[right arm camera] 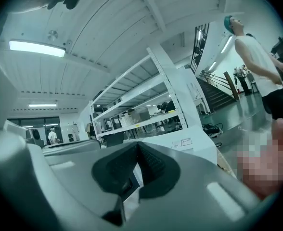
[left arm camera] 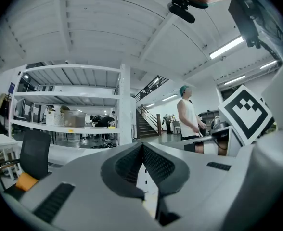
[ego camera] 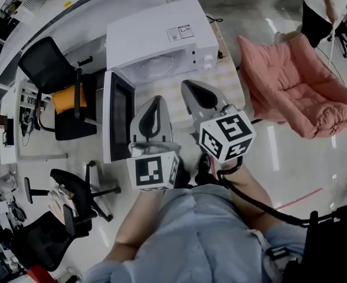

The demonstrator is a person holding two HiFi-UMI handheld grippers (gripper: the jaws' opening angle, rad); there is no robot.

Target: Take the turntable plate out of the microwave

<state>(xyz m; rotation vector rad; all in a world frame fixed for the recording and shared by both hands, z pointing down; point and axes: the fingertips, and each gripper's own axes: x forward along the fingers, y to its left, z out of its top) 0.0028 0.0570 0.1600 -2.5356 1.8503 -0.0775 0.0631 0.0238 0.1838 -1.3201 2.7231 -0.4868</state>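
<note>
The turntable plate [ego camera: 157, 69] lies inside the open microwave [ego camera: 161, 34], and the left gripper [ego camera: 157, 98] and right gripper [ego camera: 186, 86] hover before it, jaws together and empty, so one should probably open first, then take the rim gently.

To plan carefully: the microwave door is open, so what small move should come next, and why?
Probably open the fingers of the right gripper and ease it forward into the cavity. The door of the microwave already stands open, the turntable plate lies inside, and both it and the left gripper are shut, empty, short of the opening.
</note>
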